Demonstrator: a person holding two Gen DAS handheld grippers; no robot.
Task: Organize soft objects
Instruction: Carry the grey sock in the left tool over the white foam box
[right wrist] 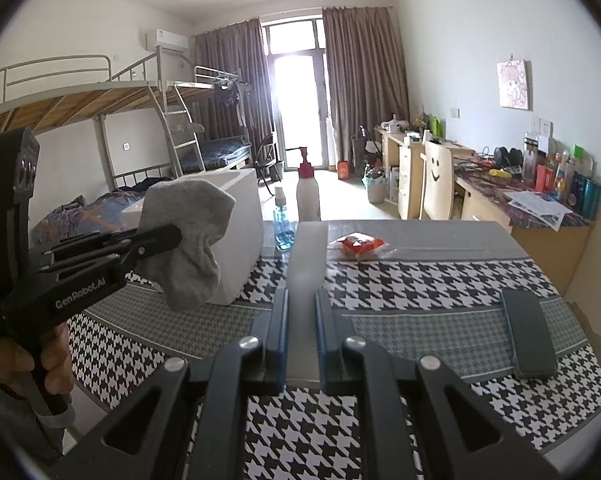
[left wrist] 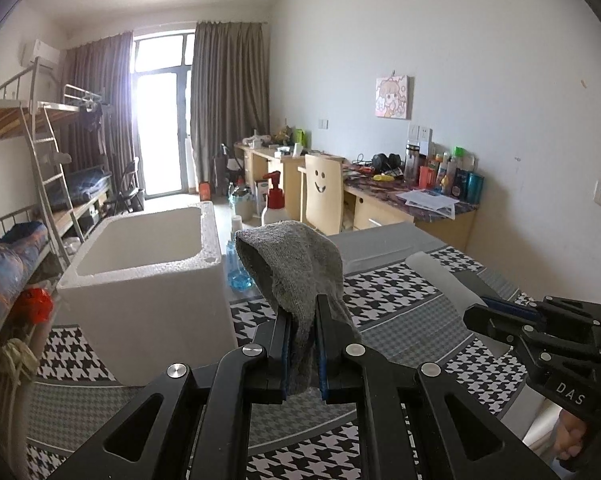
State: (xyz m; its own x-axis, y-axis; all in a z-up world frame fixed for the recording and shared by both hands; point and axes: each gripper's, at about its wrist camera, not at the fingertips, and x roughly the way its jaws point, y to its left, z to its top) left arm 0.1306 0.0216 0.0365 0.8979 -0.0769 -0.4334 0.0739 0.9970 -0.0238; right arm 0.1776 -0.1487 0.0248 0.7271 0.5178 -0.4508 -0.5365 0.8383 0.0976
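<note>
1. Nearest us, the left gripper (left wrist: 302, 344) has its black jaws clamped on a limp grey knitted sock (left wrist: 296, 264). The cuff is pinched between the blue pads and the toe flops over above the fingertips, clear of the houndstooth-patterned black-and-white tablecloth (left wrist: 400, 332).
2. We judge the sock is held up like this so it can be carried to the box without dragging.
3. The right gripper (right wrist: 302, 340) is closed on a pale, whitish translucent strip of soft material (right wrist: 306, 264). The strip stands out stiffly ahead of the jaws; we cannot tell what it is.
4. The white foam box (left wrist: 148, 280) sits on the table's left side with its top open. The part of its inside we can see is bare, so neither item has gone in yet.
5. A red-and-white sealed packet (right wrist: 358, 246) lies on the grey strip at the far edge, and a dark flat phone-like slab (right wrist: 528, 332) lies to the right, both well apart from the box.
</note>
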